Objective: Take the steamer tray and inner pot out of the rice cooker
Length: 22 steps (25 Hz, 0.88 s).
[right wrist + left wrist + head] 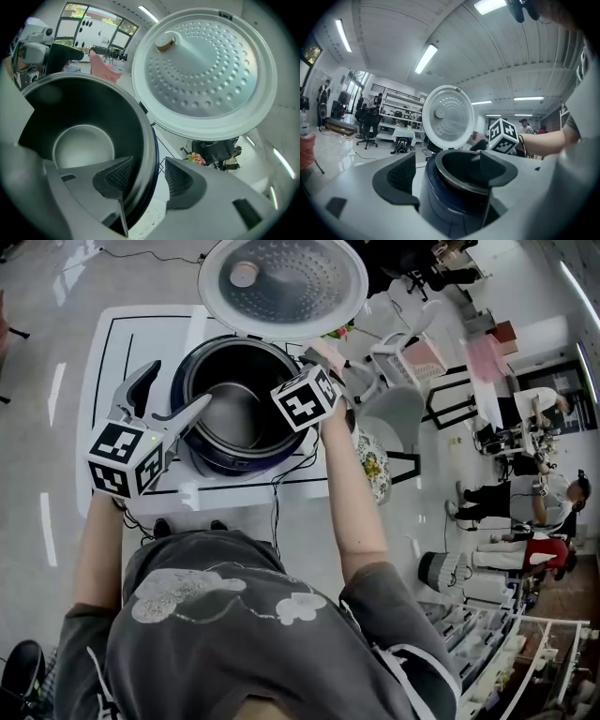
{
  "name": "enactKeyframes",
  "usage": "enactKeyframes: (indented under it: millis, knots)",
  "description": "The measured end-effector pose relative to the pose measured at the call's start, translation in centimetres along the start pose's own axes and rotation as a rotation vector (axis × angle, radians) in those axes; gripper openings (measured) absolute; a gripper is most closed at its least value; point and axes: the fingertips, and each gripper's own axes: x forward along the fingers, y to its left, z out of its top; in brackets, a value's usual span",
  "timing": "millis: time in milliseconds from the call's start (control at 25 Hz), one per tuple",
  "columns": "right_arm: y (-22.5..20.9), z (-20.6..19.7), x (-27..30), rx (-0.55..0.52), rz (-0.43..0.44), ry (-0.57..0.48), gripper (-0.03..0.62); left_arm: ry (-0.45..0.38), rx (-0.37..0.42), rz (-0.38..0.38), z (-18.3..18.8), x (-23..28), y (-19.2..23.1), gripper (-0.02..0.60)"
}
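The dark blue rice cooker (pixel 217 457) stands on a white table with its round lid (pixel 281 282) swung up and back. The dark inner pot (pixel 234 413) sits inside it, empty, with its pale bottom (pixel 84 145) showing. My left gripper (pixel 176 388) is at the cooker's left side, open, one jaw outside the body and one over the rim (pixel 447 171). My right gripper (pixel 305 357) is at the right rim, open. Its jaws straddle the pot's edge (pixel 145 176), one inside and one outside, with a gap on the outer side. No steamer tray shows in any view.
The white table (pixel 112 343) has black lines marked on it, and its front edge runs just before my body. A black cable (pixel 275 512) hangs off the front. A grey chair (pixel 394 418) and a white basket stand to the right, with people farther right.
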Motion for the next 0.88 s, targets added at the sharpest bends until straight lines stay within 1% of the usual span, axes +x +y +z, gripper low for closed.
enactKeyframes:
  millis: [160,240,320,400,520,640,760,880]
  knots:
    - [-0.4,-0.1,-1.0,0.040,0.036,0.023,0.224,-0.007,-0.009,-0.013,0.3,0.1,0.4,0.423]
    - [-0.1,0.3,-1.2,0.048,0.040,0.021,0.188,-0.009,-0.010,-0.006,0.2,0.1,1.0,0.423]
    - [0.1,0.5,-1.5,0.043,0.030,0.015,0.172,-0.010,-0.009,-0.002,-0.1,0.1,1.3,0.423]
    - [0.1,0.5,-1.7,0.042,0.022,0.011,0.152,-0.008,0.000,-0.006,-0.2,0.3,1.4,0.423]
    - [0.0,1.3,-2.4,0.066,0.027,0.001,0.126,0.012,0.036,-0.019,0.1,0.7,1.7,0.423]
    - [-0.2,2.5,-3.5,0.125,0.060,-0.043,0.113,0.037,0.068,-0.025,0.5,1.4,2.1,0.423]
    - [-0.5,3.5,-4.1,0.180,0.105,-0.116,0.104,0.070,0.090,-0.042,0.3,2.8,2.2,0.423]
    - [-0.7,4.2,-4.9,0.235,0.133,-0.186,0.097,0.120,0.142,-0.058,0.0,4.4,2.1,0.423]
